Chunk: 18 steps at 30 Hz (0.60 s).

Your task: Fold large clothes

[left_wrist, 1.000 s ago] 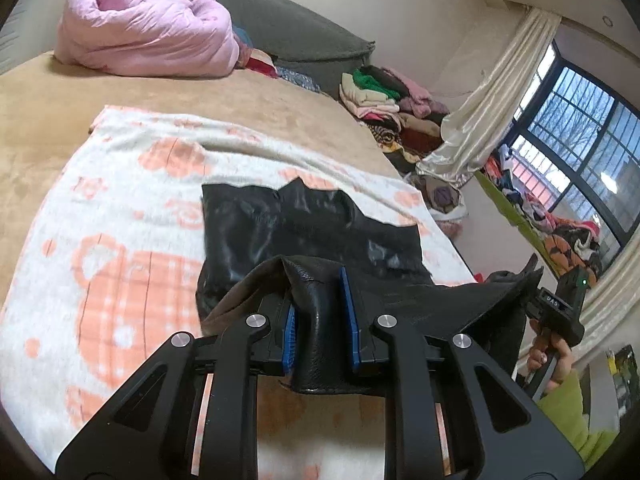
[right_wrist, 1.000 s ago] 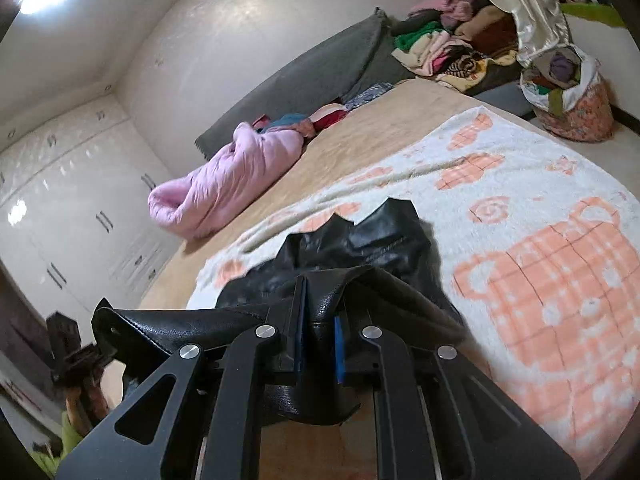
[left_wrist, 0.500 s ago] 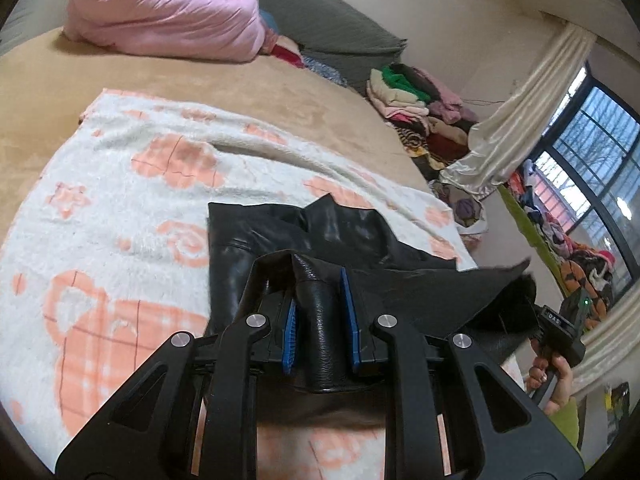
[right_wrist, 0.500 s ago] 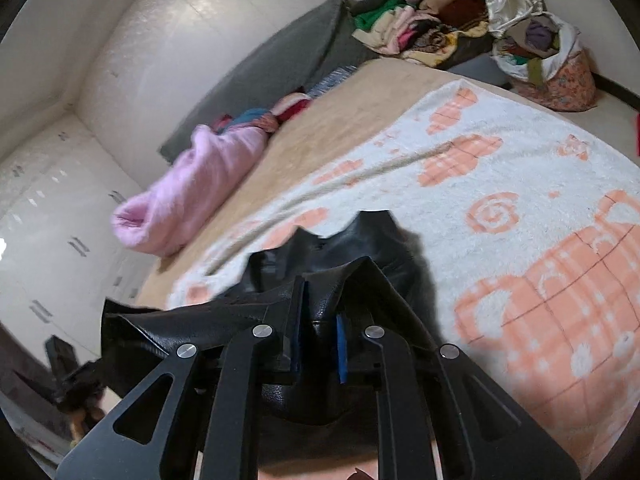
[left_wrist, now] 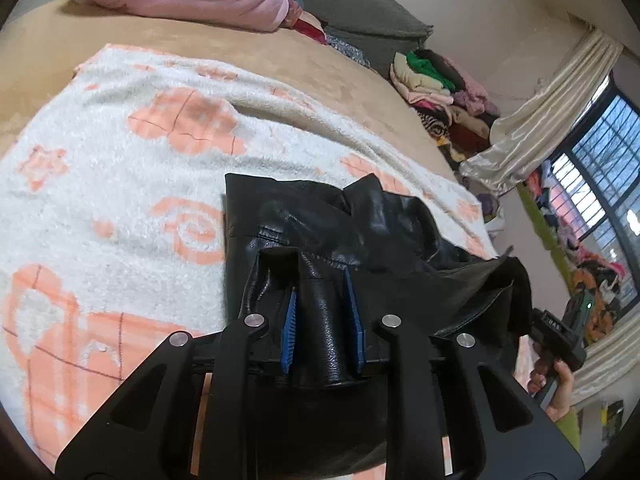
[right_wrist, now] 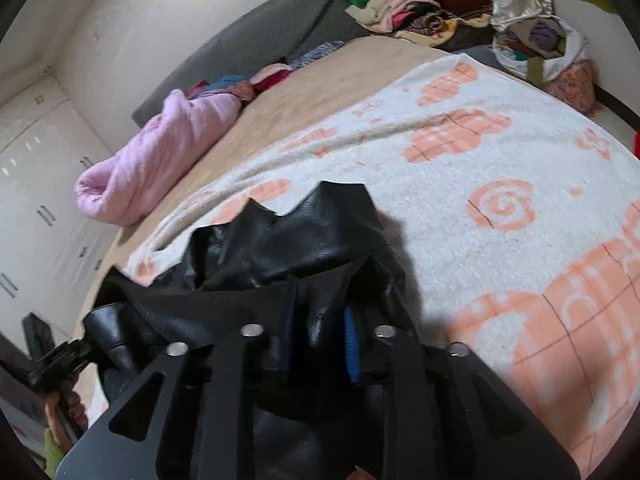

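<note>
The black leather garment (left_wrist: 320,220) lies on the white-and-orange blanket (left_wrist: 120,160) spread over the bed (left_wrist: 280,68), its far part flat and its near edge lifted. The left gripper (left_wrist: 322,320) has its jaws clenched on a fold of that edge; the right gripper (right_wrist: 320,332) pinches the other end likewise. The fold looks about midway: the near half is raised over the far half but not yet laid down or smoothed. Around it, a pink duvet (right_wrist: 168,152) rests near the grey headboard cushion (right_wrist: 260,40), and a clothes pile (left_wrist: 440,84) sits beyond the bed. Nothing blocks the landing spot.
</note>
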Each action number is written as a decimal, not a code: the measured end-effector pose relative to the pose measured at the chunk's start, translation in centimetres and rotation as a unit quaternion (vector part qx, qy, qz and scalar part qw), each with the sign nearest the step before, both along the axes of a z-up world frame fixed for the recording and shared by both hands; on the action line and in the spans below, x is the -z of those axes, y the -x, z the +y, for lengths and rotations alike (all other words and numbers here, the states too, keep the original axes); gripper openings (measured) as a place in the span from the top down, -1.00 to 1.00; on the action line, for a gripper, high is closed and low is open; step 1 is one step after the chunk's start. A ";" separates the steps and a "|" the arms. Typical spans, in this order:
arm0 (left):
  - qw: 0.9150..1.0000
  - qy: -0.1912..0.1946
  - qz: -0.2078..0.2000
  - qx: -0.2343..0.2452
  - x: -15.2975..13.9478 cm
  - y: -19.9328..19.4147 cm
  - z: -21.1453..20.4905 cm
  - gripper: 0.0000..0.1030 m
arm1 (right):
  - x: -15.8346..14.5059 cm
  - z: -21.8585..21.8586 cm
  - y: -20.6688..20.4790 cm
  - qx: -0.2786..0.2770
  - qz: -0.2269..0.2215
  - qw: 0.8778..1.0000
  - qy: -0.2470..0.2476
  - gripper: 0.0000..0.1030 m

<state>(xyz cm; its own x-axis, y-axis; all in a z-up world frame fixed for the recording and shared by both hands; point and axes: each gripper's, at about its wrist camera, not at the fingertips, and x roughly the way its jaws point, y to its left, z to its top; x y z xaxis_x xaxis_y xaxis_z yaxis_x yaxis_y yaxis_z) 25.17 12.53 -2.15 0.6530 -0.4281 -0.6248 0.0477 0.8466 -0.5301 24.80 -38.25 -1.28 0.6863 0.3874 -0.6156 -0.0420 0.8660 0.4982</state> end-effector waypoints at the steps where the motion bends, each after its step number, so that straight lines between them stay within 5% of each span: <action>1: 1.000 0.002 -0.001 -0.001 -0.1 0.0 0.0 0.69 | -0.2 -0.1 0.2 -0.001 -0.008 1.000 -0.003 0.12; 3: 1.000 0.004 -0.005 -0.001 -0.3 0.2 0.0 0.63 | -0.9 -0.4 0.6 0.001 -0.025 1.000 -0.007 -0.13; 9: 0.999 0.015 -0.041 -0.012 -2.2 1.4 0.6 0.24 | -2.1 -2.0 1.8 0.012 -0.059 0.998 -0.012 -0.22; 14: 0.997 -0.038 -0.062 -0.033 -3.6 2.2 1.3 0.16 | -3.1 -1.5 2.9 0.003 -0.085 0.993 0.078 -0.40; 18: 0.996 -0.087 -0.022 -0.006 -1.3 0.8 -0.2 0.03 | -2.3 0.4 1.7 -0.022 -0.066 0.985 0.159 -0.43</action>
<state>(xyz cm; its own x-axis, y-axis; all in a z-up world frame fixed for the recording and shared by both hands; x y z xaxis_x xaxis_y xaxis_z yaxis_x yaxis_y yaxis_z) 24.38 12.36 -0.84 0.6857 -0.3070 -0.6600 0.0561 0.9263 -0.3727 23.13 -37.83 1.00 0.7559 0.2211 -0.6162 -0.1294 0.9731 0.1904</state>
